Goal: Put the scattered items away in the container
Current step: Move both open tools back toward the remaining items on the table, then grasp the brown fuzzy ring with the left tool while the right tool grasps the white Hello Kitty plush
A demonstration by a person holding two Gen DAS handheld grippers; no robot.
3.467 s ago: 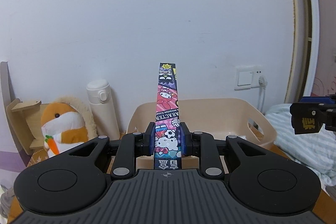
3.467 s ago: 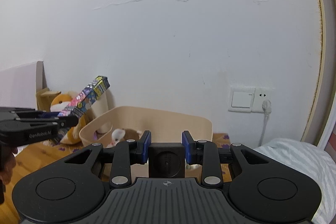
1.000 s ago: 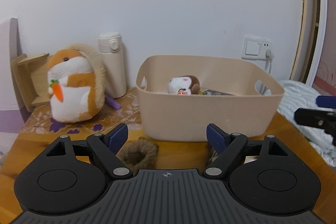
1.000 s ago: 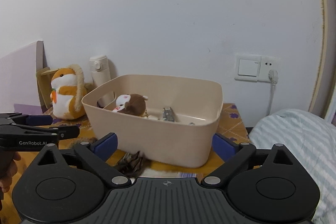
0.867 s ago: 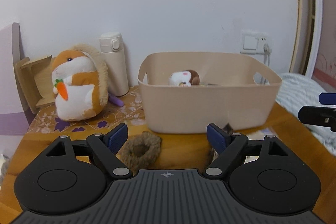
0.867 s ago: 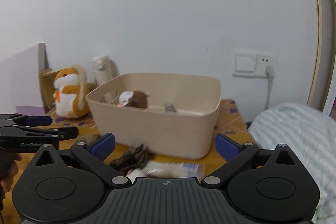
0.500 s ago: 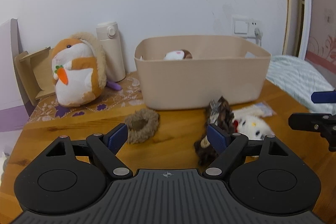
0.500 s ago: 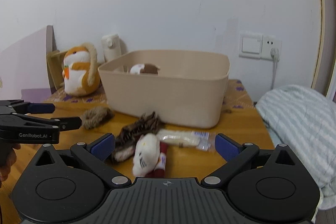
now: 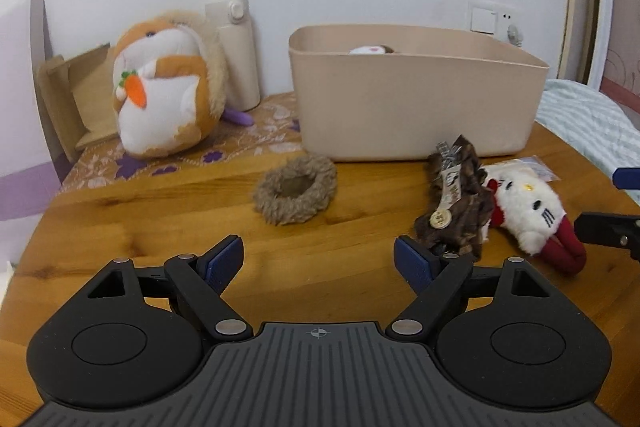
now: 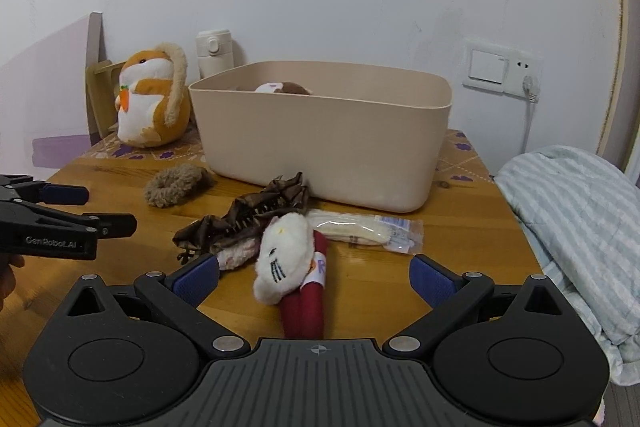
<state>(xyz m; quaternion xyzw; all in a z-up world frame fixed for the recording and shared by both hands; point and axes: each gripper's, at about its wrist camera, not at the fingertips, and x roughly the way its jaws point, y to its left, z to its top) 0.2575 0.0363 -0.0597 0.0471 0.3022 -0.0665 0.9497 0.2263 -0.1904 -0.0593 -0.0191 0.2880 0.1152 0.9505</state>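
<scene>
The white cat plush (image 10: 285,254) lies on the wooden table (image 10: 460,227) at 12 o'clock from the right gripper (image 10: 314,277), whose jaws stand spread and empty around it; its long axis runs roughly 12 to 6, red legs nearest the camera; it looks light, soft and squashy, best pinched across the head; the left gripper (image 9: 319,259) is likewise spread, empty, the fuzzy brown ring (image 9: 296,188) at 12 o'clock; the beige bin (image 10: 332,135) sits beyond.
</scene>
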